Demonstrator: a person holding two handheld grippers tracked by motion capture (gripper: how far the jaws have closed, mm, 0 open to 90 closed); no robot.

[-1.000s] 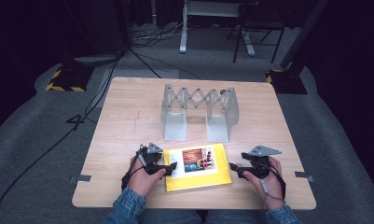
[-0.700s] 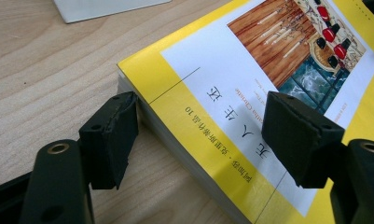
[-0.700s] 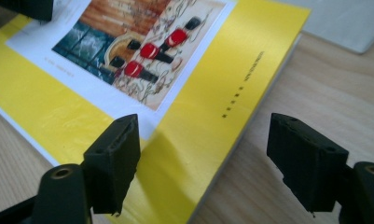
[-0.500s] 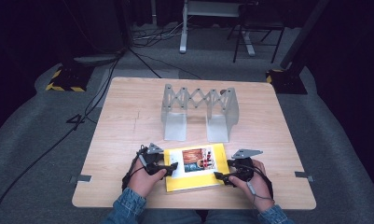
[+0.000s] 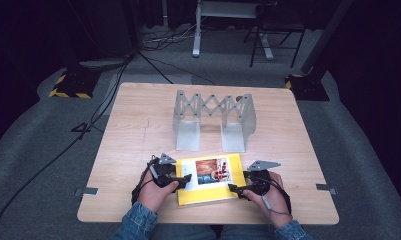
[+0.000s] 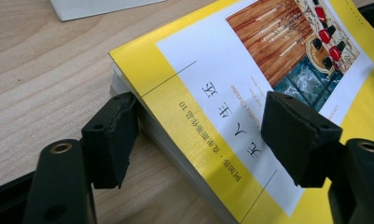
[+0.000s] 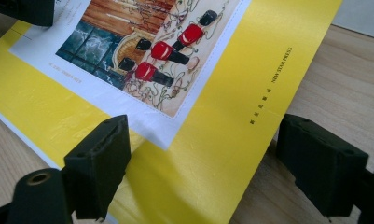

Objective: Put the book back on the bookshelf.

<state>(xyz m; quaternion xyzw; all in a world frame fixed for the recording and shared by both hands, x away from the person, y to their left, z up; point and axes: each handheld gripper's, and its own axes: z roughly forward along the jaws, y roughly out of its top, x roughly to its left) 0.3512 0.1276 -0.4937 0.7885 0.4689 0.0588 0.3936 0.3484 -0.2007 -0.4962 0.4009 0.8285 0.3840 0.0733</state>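
We see the left gripper (image 5: pixel 184 179) with its jaws apart, astride the left edge of a yellow book (image 5: pixel 208 192): in the left gripper view one jaw stands on the wood beside the page block and the other is over the cover, and we cannot tell whether they touch it. The right gripper (image 5: pixel 234 189) is also released, its jaws spread across the right edge of the book, one over the cover and one over the bare table (image 5: pixel 138 130). Behind the book, near the middle of the table, stands a grey metal folding rack (image 5: pixel 214 119) with a scissor lattice on top and two flat feet; it is apart from the book and the path between them is free. The book lies flat near the front edge, closed, with a white panel, a picture with red shapes, and dark printed characters. Both hands come in from the bottom in denim sleeves (image 5: pixel 136 226), each wrapped around its gripper, low over the table.
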